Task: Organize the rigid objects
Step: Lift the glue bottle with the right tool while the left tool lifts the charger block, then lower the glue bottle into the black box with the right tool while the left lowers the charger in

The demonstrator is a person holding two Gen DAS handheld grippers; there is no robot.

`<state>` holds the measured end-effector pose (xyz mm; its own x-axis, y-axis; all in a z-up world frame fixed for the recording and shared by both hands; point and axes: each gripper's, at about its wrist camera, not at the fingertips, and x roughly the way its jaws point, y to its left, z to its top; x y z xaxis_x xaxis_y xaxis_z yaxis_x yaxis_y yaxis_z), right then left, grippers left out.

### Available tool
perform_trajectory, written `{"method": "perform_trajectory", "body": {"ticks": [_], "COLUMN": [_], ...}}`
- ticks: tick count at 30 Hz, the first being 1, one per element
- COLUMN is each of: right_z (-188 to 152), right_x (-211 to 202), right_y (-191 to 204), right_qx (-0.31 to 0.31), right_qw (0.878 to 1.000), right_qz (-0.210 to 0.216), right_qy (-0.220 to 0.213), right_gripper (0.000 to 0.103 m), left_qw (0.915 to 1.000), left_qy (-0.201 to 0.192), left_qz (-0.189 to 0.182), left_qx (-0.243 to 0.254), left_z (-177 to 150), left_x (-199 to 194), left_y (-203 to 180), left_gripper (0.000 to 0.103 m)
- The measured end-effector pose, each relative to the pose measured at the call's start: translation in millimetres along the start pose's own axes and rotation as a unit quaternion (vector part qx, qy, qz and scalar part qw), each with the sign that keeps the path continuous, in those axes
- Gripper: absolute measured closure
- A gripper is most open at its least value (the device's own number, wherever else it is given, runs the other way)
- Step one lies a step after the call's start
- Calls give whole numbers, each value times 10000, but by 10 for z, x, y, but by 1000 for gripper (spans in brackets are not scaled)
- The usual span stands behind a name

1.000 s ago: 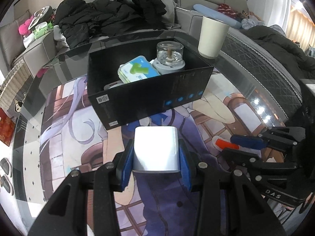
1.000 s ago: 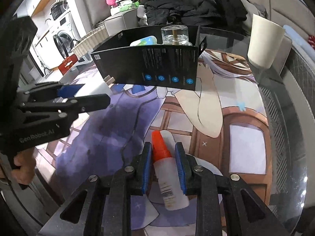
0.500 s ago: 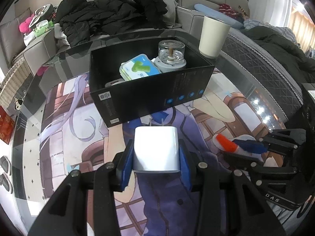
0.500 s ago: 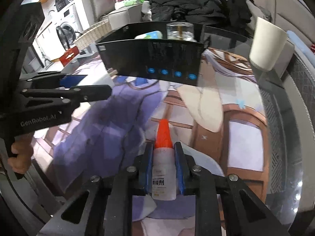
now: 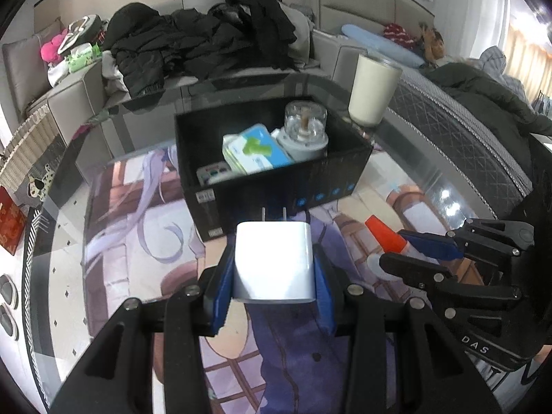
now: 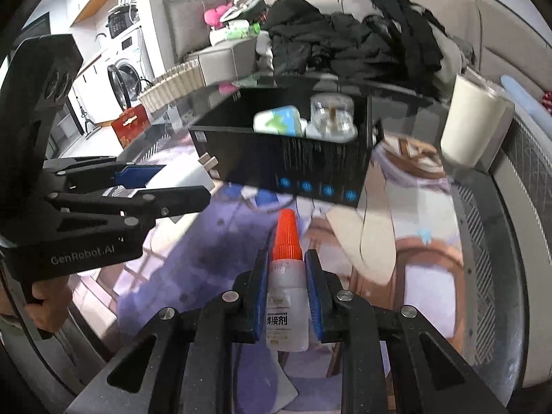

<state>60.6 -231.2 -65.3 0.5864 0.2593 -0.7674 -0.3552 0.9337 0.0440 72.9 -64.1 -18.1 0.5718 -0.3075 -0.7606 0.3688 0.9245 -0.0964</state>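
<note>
A black box [image 5: 276,186] on the glass tabletop [image 5: 69,227] already holds a small remote-like item [image 5: 212,173], a blue-and-green pack [image 5: 255,153] and a clear-domed device [image 5: 305,127], so the tidying looks partly done, with two pieces yet to go in. At left, the left gripper [image 5: 274,269] has its fingers [image 5: 220,283] clamped on a white plug adapter [image 5: 274,262], prongs pointing at the box's near wall, carried clear of the printed mat [image 5: 138,241]. At right, the right gripper [image 6: 286,296] has just been closing and now pinches an orange-capped glue bottle [image 6: 286,286] between blue pads, cap toward the box, lifted off the surface. Both loads appear to sit lower than the box's rim, so each likely needs raising over the near wall. Open room remains inside along the front, to the right of the remote. A cream cup [image 5: 372,93] stands just beyond the box's far right corner, and the two grippers ride near each other, leaving little side room.
</note>
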Motion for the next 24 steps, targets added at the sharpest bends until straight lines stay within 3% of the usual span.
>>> {"method": "perform_trajectory", "body": {"ticks": [15,24], "right_z": [557,886], "right_x": [-424,-553], "right_y": [33,69], "right_qx": [75,31], "right_qw": [9941,9835], "right_qz": [-193,-373], "right_qy": [-1064,-1767], "right_gripper": [83,83], "left_qw": [9977,9895], "left_qy": [-661,-1407], "left_qz": [58,253], "left_qx": [-102,-194], "left_z": [280,522], "left_x": [-231,-413], "left_y": [27,121], "left_gripper": [63,63]}}
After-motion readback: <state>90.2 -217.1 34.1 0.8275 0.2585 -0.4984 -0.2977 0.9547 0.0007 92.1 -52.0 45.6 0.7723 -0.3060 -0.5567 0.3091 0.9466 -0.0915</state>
